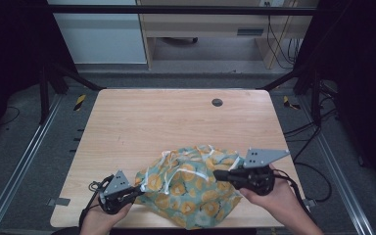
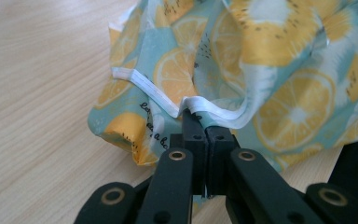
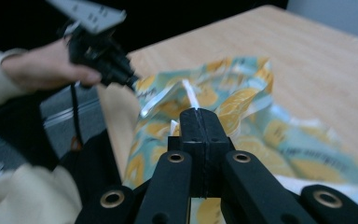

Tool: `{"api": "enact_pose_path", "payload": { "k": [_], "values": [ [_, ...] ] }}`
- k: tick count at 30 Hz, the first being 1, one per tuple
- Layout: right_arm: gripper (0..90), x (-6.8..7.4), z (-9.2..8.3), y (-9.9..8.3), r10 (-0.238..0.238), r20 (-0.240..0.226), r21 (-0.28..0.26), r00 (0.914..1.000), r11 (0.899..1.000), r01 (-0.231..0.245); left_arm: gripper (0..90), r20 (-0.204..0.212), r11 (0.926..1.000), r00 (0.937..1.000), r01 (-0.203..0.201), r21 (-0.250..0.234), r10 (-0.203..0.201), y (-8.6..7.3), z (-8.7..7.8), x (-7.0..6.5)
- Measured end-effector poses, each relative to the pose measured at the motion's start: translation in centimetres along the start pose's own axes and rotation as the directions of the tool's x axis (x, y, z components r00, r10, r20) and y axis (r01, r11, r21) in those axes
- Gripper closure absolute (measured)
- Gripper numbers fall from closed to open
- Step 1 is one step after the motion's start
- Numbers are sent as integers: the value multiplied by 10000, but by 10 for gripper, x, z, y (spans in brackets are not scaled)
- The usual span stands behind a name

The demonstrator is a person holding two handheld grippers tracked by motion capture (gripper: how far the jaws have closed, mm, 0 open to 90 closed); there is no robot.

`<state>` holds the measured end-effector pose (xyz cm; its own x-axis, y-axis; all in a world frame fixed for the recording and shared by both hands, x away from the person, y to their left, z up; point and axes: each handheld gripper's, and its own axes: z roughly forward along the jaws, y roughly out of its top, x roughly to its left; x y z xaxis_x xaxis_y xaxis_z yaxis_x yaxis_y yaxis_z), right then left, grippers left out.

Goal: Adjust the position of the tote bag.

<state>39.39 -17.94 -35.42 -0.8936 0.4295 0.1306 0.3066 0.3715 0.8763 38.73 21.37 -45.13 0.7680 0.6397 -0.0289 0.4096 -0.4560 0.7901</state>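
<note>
A teal cloth (image 1: 191,188) printed with orange lemon slices and edged in white lies bunched at the table's near edge. My left gripper (image 1: 138,192) is at the cloth's left corner. In the left gripper view it (image 2: 200,119) is shut on the white hem of the cloth (image 2: 261,70). My right gripper (image 1: 217,174) comes in from the right and is held a little above the table. In the right gripper view it (image 3: 198,112) is shut with a white strip of the cloth's (image 3: 242,107) edge at its tip. The left gripper (image 3: 130,81) appears farther off in that view.
The wooden table (image 1: 176,117) has a round dark cable hole (image 1: 217,102) near its far edge. Black frame posts (image 1: 46,88) stand at both far corners. Cables lie on the floor at the right (image 1: 318,166). A cream sleeve (image 3: 23,196) crosses the right gripper view.
</note>
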Motion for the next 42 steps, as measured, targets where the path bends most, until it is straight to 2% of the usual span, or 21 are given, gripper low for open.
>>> {"api": "enact_pose_path", "payload": {
  "k": [2,4,5,7,11,12,14,15,16,22,27,33,38,42],
  "values": [
    [900,2,1,-4,-4,-88,66,10000,10000,4,886,37,9998,10000,-2,187,1,-2,2,0],
    [900,4,7,-20,93,-256,402,9996,9992,-83,881,95,9993,9999,29,361,-33,-4,5,0],
    [900,4,7,-20,93,-256,402,9996,9992,-83,881,105,9988,9999,12,495,-17,-4,6,1],
    [900,3,11,-33,265,-511,604,9983,9979,-234,873,143,9978,9998,118,650,-127,-6,9,2],
    [900,2,16,-46,402,-570,898,9976,9953,-350,853,192,9971,9995,236,729,-250,-8,10,5],
    [900,0,18,-54,511,-611,1049,9968,9935,-445,810,169,9971,9996,230,724,-243,-8,10,5],
    [900,-1,19,-57,576,-659,1125,9962,9924,-499,781,112,9976,9993,336,611,-344,-7,8,6],
    [900,-1,20,-61,617,-680,1186,9958,9915,-534,733,59,9979,9993,358,547,-361,-6,7,6],
    [900,-2,23,-67,713,-735,1299,9947,9896,-613,628,-170,9983,9991,392,425,-385,-4,5,6],
    [900,-5,27,-79,871,-696,1533,9938,9853,-756,540,-256,9986,9983,522,-78,-523,6,-9,10],
    [900,-7,28,-85,901,-607,1701,9941,9823,-786,508,-459,9992,9984,324,-254,-336,17,-15,11],
    [900,-11,27,-89,1027,-521,1799,9933,9794,-918,496,-484,9990,9986,212,-393,-231,30,-26,16],
    [900,-15,28,-92,974,-412,1925,9944,9774,-878,501,-762,9989,9967,242,-403,-272,35,-32,22],
    [900,-14,30,-96,941,-363,2085,9949,9744,-845,504,-902,9991,9959,-37,-418,-1,47,-35,22]
  ]
}}
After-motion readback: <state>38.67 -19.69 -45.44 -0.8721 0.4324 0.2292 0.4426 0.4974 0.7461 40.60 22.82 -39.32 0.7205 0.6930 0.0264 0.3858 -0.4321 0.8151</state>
